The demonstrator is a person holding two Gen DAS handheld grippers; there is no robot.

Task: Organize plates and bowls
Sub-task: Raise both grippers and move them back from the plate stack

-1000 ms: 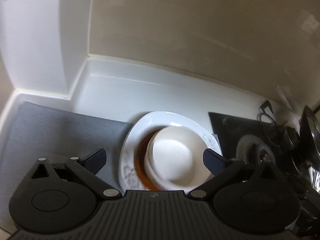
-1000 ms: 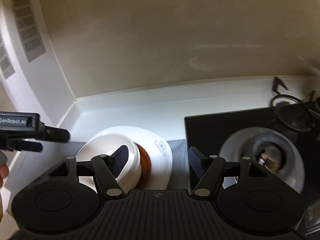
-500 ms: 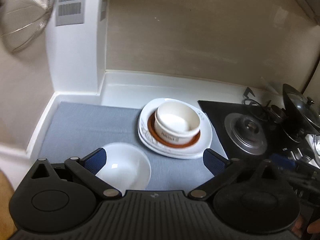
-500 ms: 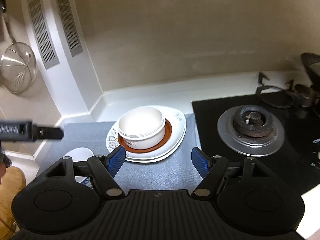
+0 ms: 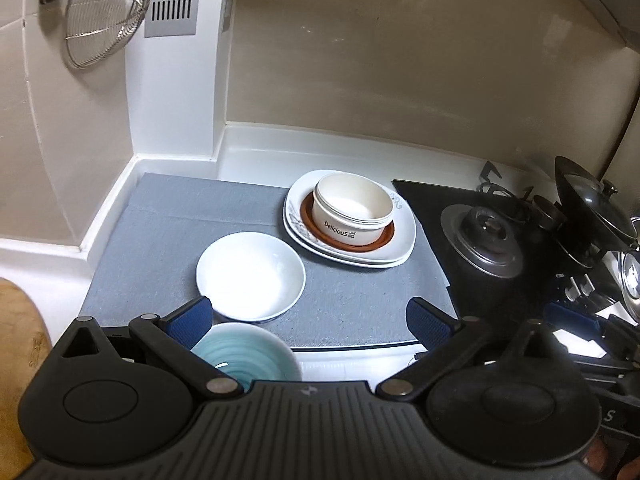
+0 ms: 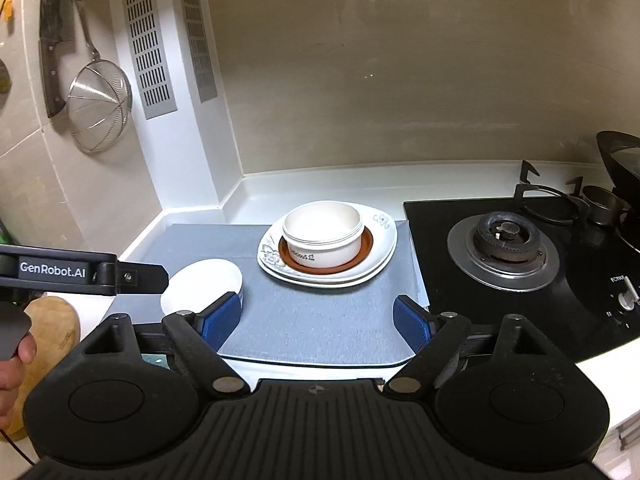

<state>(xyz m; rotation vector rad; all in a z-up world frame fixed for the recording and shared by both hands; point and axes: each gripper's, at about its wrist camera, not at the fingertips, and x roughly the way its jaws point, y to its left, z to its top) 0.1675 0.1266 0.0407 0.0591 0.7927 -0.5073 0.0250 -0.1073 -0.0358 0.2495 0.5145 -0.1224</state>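
My left claw (image 5: 308, 320) is spread wide with nothing between its blue pads, and my right claw (image 6: 318, 316) is spread just as wide and bare. Both hang above the front edge of the grey mat (image 5: 176, 216) on the white surface (image 5: 320, 156).

On the mat's far right stands the stack: a cream bowl (image 5: 352, 210) printed "Delicious" sits upright on a brown plate (image 5: 310, 222), which lies on white plates (image 5: 404, 240) with a floral rim. Nearer me on the mat is a plain white bowl (image 5: 250, 274), apart from the stack. A teal ribbed bowl (image 5: 244, 360) sits closest, half covered by my left claw's frame.

How many white plates lie stacked I cannot tell. From the right wrist the white bowl is partly cut off by my left claw's finger. The stove (image 6: 502, 246) stands just beside the mat.
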